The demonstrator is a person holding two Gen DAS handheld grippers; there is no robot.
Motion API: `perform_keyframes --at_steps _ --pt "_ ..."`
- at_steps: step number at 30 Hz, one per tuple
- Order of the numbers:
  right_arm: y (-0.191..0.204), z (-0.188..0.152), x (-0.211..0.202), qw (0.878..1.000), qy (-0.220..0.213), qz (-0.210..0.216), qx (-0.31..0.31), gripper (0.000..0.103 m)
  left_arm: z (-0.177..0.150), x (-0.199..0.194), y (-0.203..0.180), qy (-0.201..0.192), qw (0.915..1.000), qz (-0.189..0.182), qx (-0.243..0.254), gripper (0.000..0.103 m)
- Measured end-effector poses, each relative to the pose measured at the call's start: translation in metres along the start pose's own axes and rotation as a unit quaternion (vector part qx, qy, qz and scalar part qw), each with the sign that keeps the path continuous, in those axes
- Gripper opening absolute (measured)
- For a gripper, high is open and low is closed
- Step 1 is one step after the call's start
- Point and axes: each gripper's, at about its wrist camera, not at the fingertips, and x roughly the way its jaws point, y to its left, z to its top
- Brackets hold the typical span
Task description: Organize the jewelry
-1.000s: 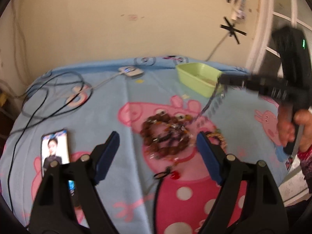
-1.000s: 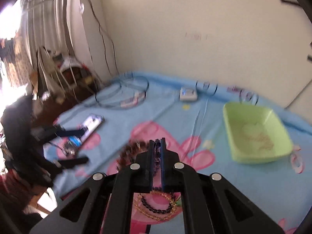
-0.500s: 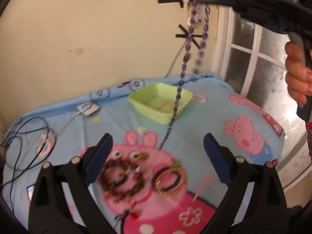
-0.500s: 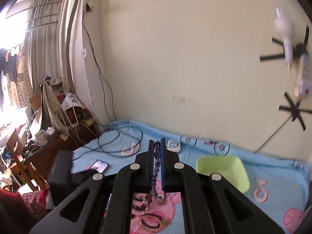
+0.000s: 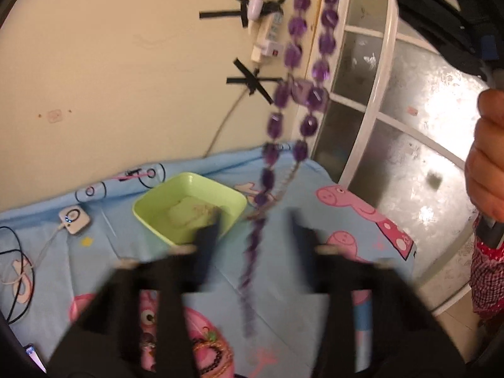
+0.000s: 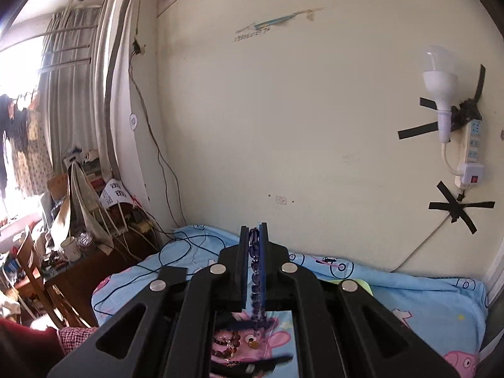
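My right gripper [image 6: 254, 236] is shut on a purple bead necklace [image 6: 255, 286] and holds it high above the table. In the left wrist view the necklace [image 5: 294, 53] hangs in a long doubled strand down the middle of the frame, its lower end blurred between the fingers of my left gripper [image 5: 252, 217], which is open and blurred with motion. A green tray [image 5: 151, 209] sits on the blue cartoon tablecloth [image 5: 315, 173] behind and to the left of the strand. Brown bead bracelets [image 5: 208, 351] lie on the cloth below.
A white charger with cable [image 5: 74, 219] lies at the left. A power strip and bulb [image 6: 441, 94] are taped to the wall. A window frame [image 5: 378, 94] stands at the right. A cluttered desk [image 6: 63, 252] stands beyond the table's left edge.
My right gripper has lifted the purple necklace from the table to high above it. My left gripper has moved in under the hanging strand, toward the green tray.
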Motion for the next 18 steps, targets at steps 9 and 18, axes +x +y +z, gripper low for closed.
perform_keyframes --at_steps 9,18 --pt "-0.025 -0.011 -0.009 0.999 -0.008 -0.021 0.032 0.0 0.004 -0.001 0.0 0.0 0.9995 -0.03 -0.01 0.006" --pt "-0.044 -0.016 -0.025 0.997 -0.008 -0.046 0.058 0.0 0.019 0.009 -0.003 0.01 0.9988 -0.046 -0.01 0.006"
